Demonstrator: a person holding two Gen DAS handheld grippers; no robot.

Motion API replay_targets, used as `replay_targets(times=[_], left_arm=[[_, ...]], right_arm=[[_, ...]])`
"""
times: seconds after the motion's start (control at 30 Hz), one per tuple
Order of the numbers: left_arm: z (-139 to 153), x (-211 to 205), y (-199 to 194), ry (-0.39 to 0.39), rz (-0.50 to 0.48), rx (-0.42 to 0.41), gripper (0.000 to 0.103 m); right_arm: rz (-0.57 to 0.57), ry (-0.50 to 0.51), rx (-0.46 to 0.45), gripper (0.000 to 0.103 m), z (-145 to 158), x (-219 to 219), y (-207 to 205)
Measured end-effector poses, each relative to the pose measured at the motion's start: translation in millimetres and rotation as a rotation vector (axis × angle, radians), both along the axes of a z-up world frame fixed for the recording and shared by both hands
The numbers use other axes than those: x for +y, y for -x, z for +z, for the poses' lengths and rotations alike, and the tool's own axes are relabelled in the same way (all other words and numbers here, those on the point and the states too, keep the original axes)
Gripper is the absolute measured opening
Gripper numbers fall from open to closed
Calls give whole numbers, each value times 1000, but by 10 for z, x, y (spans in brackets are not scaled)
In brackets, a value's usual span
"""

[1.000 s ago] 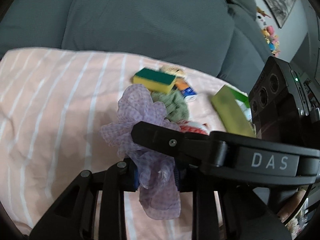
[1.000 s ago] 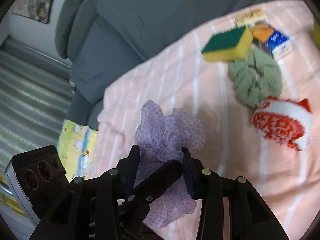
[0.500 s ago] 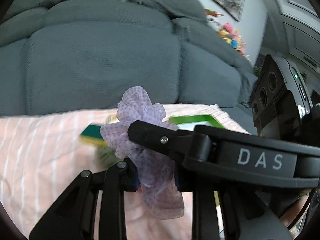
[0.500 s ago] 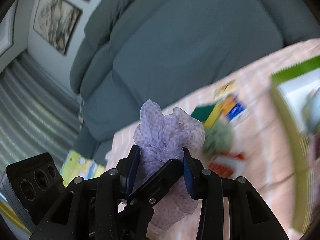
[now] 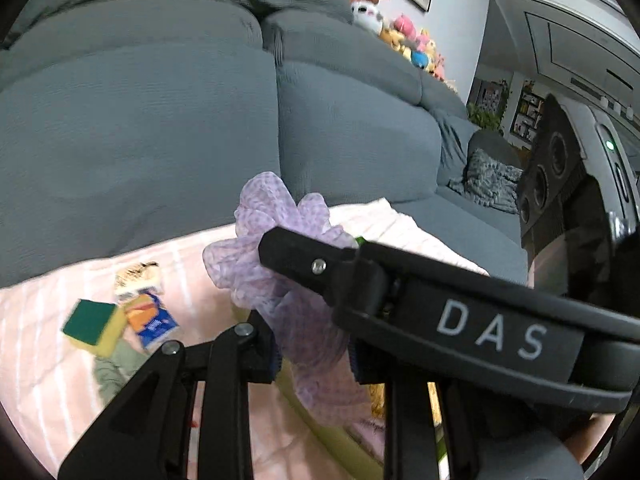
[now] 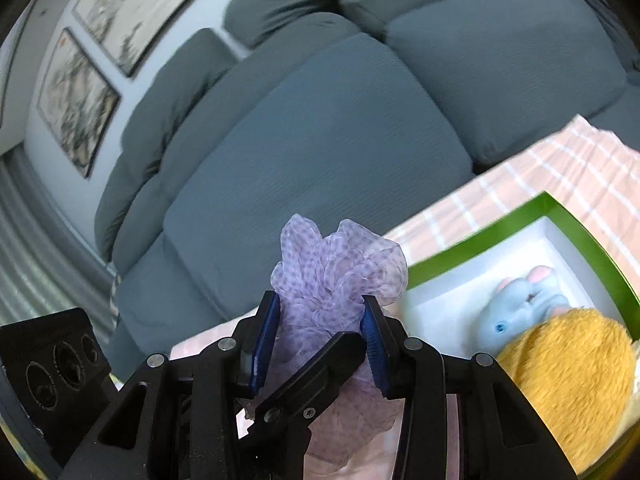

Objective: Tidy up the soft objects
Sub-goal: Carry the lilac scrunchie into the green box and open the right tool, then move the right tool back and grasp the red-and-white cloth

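Observation:
A purple dotted scrunchie (image 5: 280,240) hangs in the air between both grippers. My left gripper (image 5: 314,360) is shut on its lower part. One finger (image 5: 440,308) of the right gripper crosses in front of it. In the right wrist view my right gripper (image 6: 320,340) presses its blue pads on the same scrunchie (image 6: 340,264), with a left finger (image 6: 312,376) crossing below. To the right lies a green box (image 6: 592,248) with a white inside. It holds a blue bunny (image 6: 520,304) and a yellow plush (image 6: 568,368).
On the pink striped cloth (image 5: 48,380) at the lower left lie a green-and-yellow sponge (image 5: 94,326), an orange-and-blue packet (image 5: 150,320) and a green scrunchie (image 5: 112,372). A grey sofa back (image 5: 160,120) rises behind. Plush toys (image 5: 416,44) sit on its top.
Both grippers have risen and swung to the right with the purple scrunchie between them. The sponge and packet slid to the left of view, and the green box with plush toys came into view.

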State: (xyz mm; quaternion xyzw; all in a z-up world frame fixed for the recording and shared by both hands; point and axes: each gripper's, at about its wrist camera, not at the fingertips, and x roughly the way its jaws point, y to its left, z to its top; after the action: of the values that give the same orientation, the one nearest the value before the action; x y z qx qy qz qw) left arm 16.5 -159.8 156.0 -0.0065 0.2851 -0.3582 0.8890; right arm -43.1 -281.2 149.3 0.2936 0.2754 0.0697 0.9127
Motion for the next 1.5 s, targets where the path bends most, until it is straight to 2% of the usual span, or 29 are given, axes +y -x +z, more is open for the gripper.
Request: replay_targets(times=[0.2, 0.43, 0.67, 0.83, 0.9, 0.97, 1.03, 1.1, 1.13, 1.2, 1.23, 1.3, 1.5], left_arm=[[-230, -223, -217, -34, -47, 78, 21], [-518, -463, -479, -91, -66, 201, 21], [-635, -512, -624, -127, -51, 265, 22], [-689, -494, -644, -135, -27, 284, 27], [-679, -488, -631, -136, -26, 282, 33], [-638, -477, -601, -138, -21, 267, 46], [-557, -453, -537, -152, 1, 227, 64], [-480, -413, -474, -149, 3, 192, 73], [-445, -395, -450, -148, 4, 178, 75], [-347, -317, -359, -131, 2, 140, 79], [-315, -297, -333, -122, 4, 130, 81], [-238, -162, -274, -77, 14, 127, 81], [-155, 246, -156, 68, 7, 206, 82]], right_arm=[[-79, -19, 51, 44, -215, -278, -186], [-133, -70, 154, 44, -565, -513, -395], [-162, -24, 190, 44, -605, -493, -473], [-192, -18, 217, 44, -671, -549, -519], [-196, -14, 213, 44, -666, -554, -506], [-198, -20, 199, 44, -645, -568, -474], [-206, -23, 179, 44, -596, -587, -416], [-230, -11, 144, 44, -517, -601, -314], [-240, -5, 122, 46, -477, -606, -252], [-257, 2, 80, 66, -402, -611, -132], [-265, 7, 67, 68, -366, -602, -96], [-282, 23, 43, 69, -296, -579, 13], [-301, 22, -3, 73, -179, -512, 269]])
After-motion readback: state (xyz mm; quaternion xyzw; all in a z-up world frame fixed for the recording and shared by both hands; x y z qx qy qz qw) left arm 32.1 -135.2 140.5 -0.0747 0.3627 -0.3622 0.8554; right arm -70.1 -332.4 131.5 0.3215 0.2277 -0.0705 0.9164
